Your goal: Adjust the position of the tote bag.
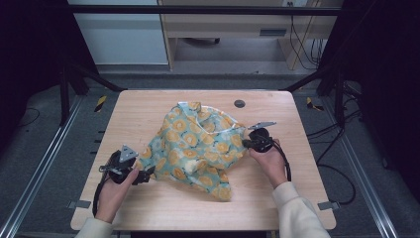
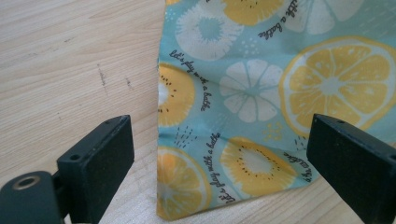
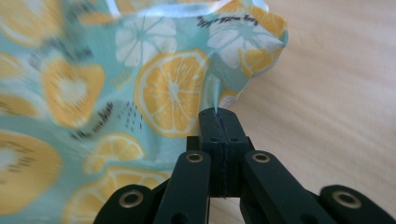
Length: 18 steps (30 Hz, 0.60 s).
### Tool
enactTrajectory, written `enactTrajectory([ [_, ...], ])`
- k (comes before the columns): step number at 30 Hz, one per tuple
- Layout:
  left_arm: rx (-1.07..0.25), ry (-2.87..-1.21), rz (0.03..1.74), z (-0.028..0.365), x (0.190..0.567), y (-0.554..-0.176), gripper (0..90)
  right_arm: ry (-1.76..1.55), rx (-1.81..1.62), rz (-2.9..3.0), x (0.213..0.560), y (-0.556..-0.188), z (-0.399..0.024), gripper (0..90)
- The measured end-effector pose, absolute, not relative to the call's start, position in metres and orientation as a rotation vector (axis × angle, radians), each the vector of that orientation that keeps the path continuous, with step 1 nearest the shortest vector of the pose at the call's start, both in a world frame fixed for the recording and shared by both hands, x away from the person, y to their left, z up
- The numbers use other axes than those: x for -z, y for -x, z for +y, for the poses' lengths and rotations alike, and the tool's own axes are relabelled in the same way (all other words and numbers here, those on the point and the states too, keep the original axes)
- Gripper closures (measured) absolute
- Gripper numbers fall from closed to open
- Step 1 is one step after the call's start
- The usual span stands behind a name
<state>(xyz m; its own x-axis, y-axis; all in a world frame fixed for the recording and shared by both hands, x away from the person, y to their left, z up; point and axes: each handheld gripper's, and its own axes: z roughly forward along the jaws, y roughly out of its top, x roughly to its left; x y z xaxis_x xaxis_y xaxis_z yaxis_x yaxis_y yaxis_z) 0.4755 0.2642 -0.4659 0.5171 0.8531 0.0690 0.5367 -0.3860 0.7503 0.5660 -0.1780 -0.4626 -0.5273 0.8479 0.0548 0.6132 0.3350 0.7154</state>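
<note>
Here the right hand-held gripper (image 3: 218, 113) pinches the cloth's (image 1: 198, 148) edge; left hand-held gripper (image 2: 219, 154) gapes over its corner.

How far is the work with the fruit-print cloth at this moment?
Done: the right gripper is shut on an edge of the cloth. In hand: the left gripper is open, with the cloth's corner between its jaws but not pinched. Left: the cloth is crumpled on the table, neither spread nor folded.

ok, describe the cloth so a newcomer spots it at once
Start at the wooden table. In its middle lies a crumpled cloth, between the left gripper and the right gripper. It is pale blue with yellow citrus slices and small black lettering.
</note>
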Motion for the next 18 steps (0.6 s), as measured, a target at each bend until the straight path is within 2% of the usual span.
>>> enactTrajectory([
  [11,-0.615,-2.018,1.105,0.268,0.443,-0.477,8.9,-1.026,-1.349,2.258,0.398,-0.525,-0.149,90.0],
  [18,-0.644,-2.058,1.043,0.255,0.415,-0.500,8.9,-0.871,-1.484,2.315,0.382,-0.496,-0.123,90.0],
])
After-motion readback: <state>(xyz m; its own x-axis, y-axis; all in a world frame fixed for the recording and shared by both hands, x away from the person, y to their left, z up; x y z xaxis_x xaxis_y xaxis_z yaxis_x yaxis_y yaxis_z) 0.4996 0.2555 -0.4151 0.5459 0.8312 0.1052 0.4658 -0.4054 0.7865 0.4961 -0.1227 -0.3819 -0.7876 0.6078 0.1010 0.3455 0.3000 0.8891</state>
